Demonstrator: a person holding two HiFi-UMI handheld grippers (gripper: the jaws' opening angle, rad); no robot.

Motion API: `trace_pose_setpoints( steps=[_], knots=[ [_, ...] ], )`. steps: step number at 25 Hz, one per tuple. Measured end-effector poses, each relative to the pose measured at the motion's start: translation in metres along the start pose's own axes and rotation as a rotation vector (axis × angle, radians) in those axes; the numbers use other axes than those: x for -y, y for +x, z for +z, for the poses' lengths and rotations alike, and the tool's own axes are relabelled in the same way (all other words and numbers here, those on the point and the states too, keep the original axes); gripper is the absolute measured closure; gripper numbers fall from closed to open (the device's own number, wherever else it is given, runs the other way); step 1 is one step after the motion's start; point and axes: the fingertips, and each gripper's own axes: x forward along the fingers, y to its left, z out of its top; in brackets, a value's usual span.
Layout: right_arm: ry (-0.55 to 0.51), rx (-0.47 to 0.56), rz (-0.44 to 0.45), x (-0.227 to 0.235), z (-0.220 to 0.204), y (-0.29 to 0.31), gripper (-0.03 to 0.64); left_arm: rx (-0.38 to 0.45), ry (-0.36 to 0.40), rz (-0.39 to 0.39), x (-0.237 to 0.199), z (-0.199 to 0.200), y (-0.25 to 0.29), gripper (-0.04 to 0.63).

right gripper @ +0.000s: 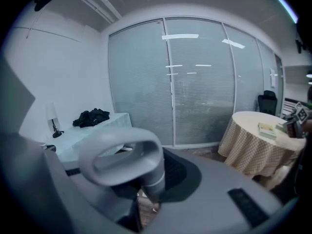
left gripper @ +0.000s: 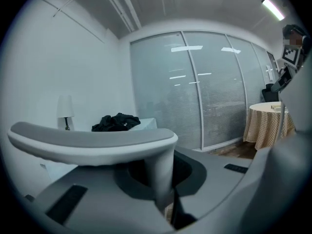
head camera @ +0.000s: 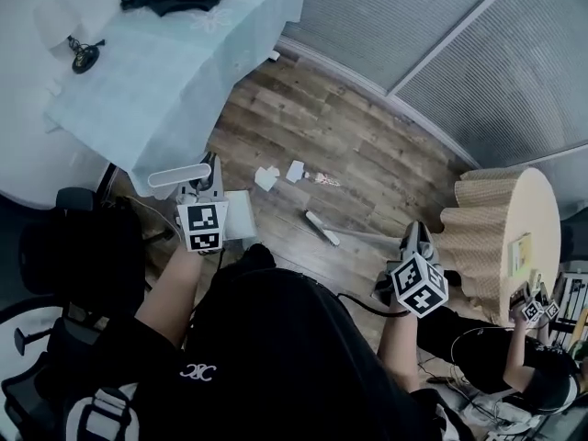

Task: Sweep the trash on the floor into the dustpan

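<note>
Wood floor (head camera: 367, 145) spreads ahead of both claws, with paper scraps (head camera: 266, 178) lying between them, well forward. The left claw (head camera: 207, 177) is clamped tight on the dustpan handle (left gripper: 97, 143), with the dustpan (head camera: 241, 214) just to its right. The right claw (head camera: 415, 237) is closed around the broom handle (right gripper: 124, 155), and the brush head (head camera: 322, 229) is ahead to its left.
</note>
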Motion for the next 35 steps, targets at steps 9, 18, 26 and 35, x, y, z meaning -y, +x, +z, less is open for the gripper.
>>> trace_pose_setpoints(
  steps=[9, 18, 26, 35],
  knots=[
    [0.091, 0.017, -0.094, 0.031, 0.036, 0.064, 0.566, -0.018, -0.015, 0.034, -0.021, -0.008, 0.061, 0.571],
    [0.138, 0.055, -0.106, 0.077, 0.081, 0.127, 0.566, -0.052, -0.041, 0.112, -0.022, -0.03, 0.117, 0.571],
    [0.16, 0.088, -0.163, 0.124, 0.095, 0.169, 0.566, -0.053, -0.03, 0.193, -0.011, -0.041, 0.151, 0.571],
    [0.048, 0.052, -0.179, 0.098, 0.072, 0.236, 0.566, -0.095, -0.106, 0.25, 0.003, -0.079, 0.148, 0.571]
  ],
)
